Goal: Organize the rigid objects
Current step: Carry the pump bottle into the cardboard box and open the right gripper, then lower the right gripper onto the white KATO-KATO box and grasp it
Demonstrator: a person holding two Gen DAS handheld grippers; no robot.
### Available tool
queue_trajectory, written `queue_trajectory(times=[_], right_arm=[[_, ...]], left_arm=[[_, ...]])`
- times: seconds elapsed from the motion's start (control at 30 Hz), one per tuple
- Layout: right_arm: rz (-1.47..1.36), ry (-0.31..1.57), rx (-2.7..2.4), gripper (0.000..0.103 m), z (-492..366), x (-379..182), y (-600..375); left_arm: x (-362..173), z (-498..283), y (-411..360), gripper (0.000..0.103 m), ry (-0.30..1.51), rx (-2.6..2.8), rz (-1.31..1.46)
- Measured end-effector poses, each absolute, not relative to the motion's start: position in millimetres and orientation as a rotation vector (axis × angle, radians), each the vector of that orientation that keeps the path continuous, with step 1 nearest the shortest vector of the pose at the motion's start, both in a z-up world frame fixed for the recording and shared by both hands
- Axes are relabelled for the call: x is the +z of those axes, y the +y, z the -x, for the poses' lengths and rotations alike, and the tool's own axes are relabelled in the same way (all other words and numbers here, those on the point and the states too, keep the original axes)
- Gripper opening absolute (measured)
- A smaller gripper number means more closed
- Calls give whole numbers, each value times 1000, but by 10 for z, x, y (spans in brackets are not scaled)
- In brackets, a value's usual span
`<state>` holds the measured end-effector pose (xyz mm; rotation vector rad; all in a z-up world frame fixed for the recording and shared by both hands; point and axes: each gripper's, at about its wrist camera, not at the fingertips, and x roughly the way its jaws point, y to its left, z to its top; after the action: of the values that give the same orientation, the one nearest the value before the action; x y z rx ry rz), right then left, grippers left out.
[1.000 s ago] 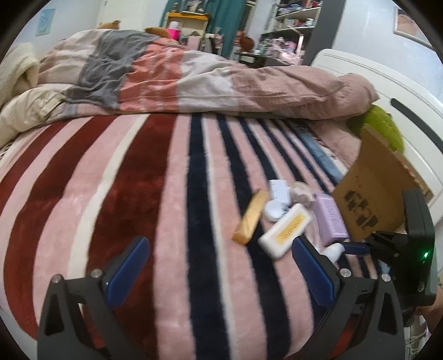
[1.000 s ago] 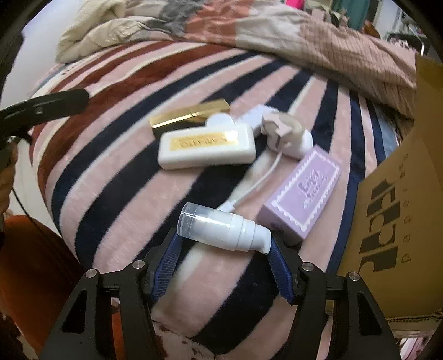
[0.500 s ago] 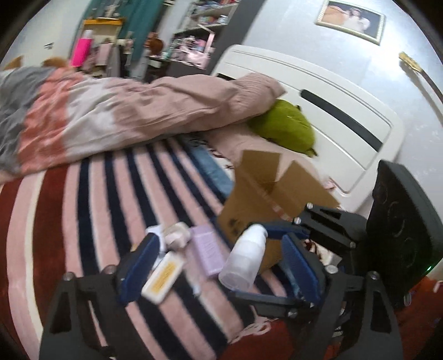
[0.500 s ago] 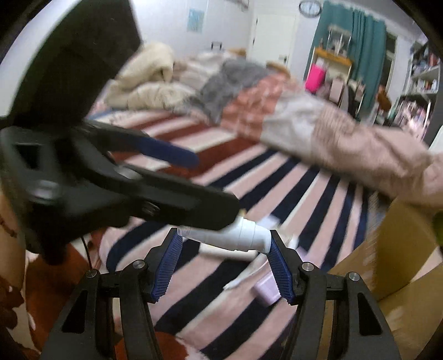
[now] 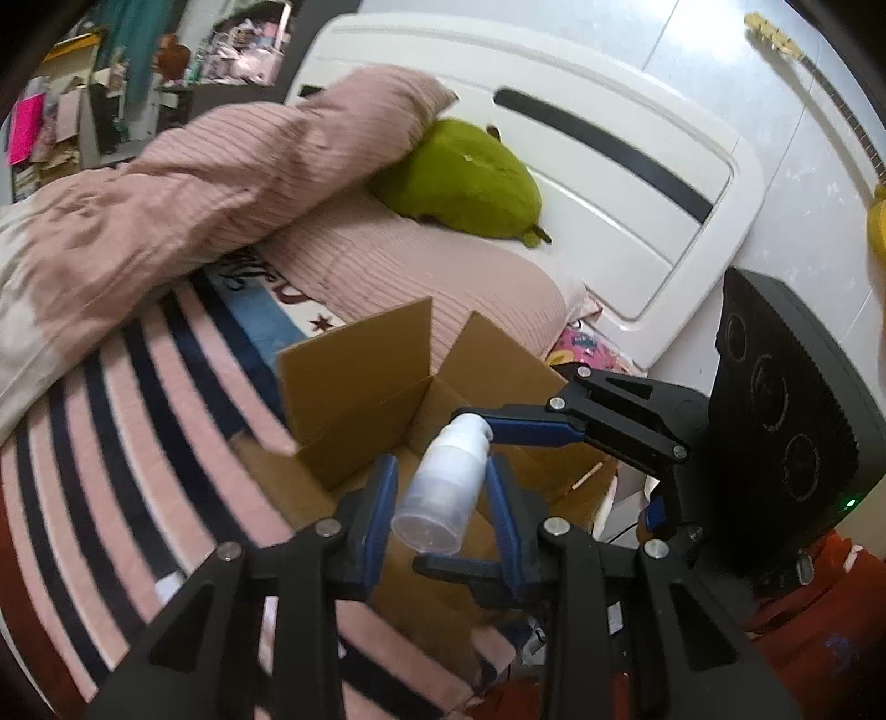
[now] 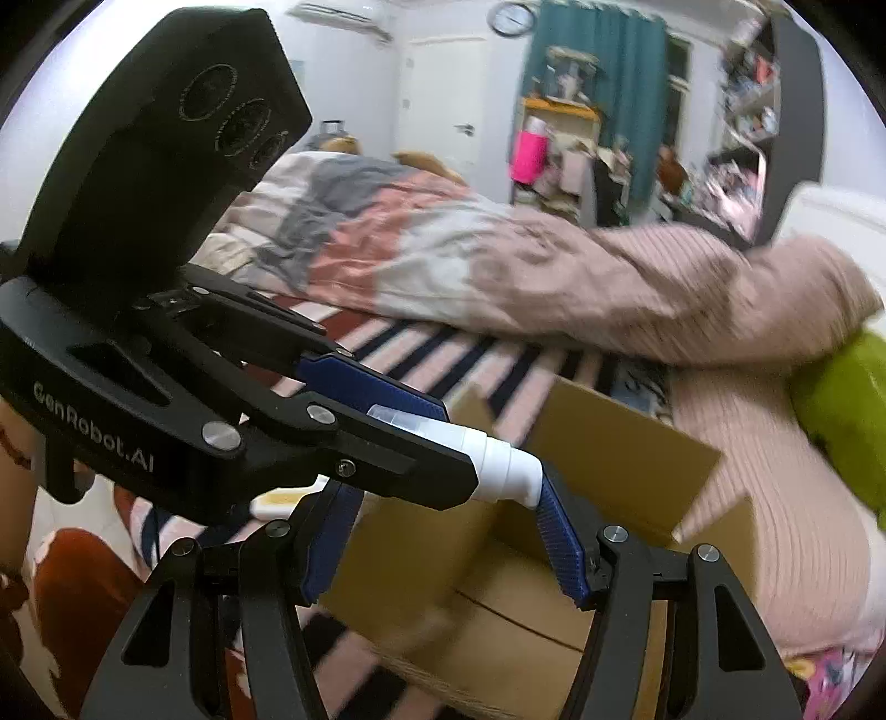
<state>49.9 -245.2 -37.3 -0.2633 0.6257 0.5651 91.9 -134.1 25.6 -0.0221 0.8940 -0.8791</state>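
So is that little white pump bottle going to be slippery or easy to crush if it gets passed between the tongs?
The pump bottle looks like smooth, rigid plastic, so probably slippery but not crushable. Its round body could roll once released.

Your surroundings, listed: striped blanket (image 5: pixel 138 443) at 9 o'clock; pink duvet (image 5: pixel 221 177) at 11; green plush toy (image 5: pixel 465 177) at 12, against the white headboard (image 5: pixel 609 166); yellow guitar (image 5: pixel 877 205) at 3; teal curtain (image 6: pixel 603 88) and wall clock (image 6: pixel 510 18) at your right view's 12.

A box (image 5: pixel 354 382) sits on the bed (image 5: pixel 138 454), a pillow (image 5: pixel 410 277) behind it, a bottle (image 5: pixel 443 487) above it
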Motion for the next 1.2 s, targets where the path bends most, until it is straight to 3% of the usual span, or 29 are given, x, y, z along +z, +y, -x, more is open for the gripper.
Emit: queue_trajectory(times=[0.2, 0.27, 0.33, 0.4, 0.5, 0.6, 0.7, 0.93, 1.2], right_arm=[[253, 767, 516, 59, -736, -534, -2756], [241, 813, 515, 60, -790, -578, -2804], [241, 843, 506, 73, -813, -589, -2834], [253, 822, 501, 80, -757, -564, -2828], [276, 770, 527, 84, -636, -516, -2763], [302, 690, 586, 90, -427, -444, -2586], [346, 632, 646, 103, -228, -410, -2276], [376, 649, 897, 103, -6, -593, -1421], [452, 845, 912, 103, -197, -1449, -702]], left_arm=[[101, -1121, -1724, 30, 994, -856, -54], [71, -1134, -1751, 40, 1004, -812, -83], [93, -1108, -1699, 63, 984, -772, -87], [180, -1050, -1502, 65, 946, -740, -40], [281, -922, -1161, 77, 895, -576, -7], [359, -688, -795, 78, 830, -439, -2], [340, -453, -351, 90, 780, -331, 63], [-66, -76, 527, 90, 767, -96, 127], [-623, -24, 1002, 90, 837, -103, 200]])
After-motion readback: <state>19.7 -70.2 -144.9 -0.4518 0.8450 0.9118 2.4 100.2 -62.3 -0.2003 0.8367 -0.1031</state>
